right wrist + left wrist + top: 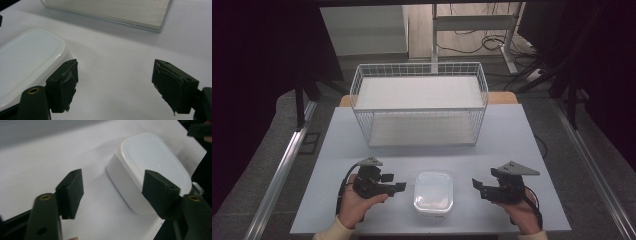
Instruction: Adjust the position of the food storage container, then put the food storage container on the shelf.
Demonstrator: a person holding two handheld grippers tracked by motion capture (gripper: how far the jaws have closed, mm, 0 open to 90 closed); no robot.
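A white lidded plastic box [433,192] sits on the table near its front edge, between the two hands. My left gripper [396,183] is just left of the box, jaws wide apart and empty; in the left gripper view [113,192] the box [147,162] lies ahead, slightly right. My right gripper [477,189] hovers to the right of the box, also open and empty, a short gap from it. The right gripper view [115,85] has the box [27,57] at its left edge, beside the left jaw.
A white wire basket [419,102] with a shelf stands at the back middle of the grey table [512,135]; its base [110,10] crosses the top of the right gripper view. Bare tabletop lies between basket and box. Dark floor, cables and a desk frame [472,25] lie beyond.
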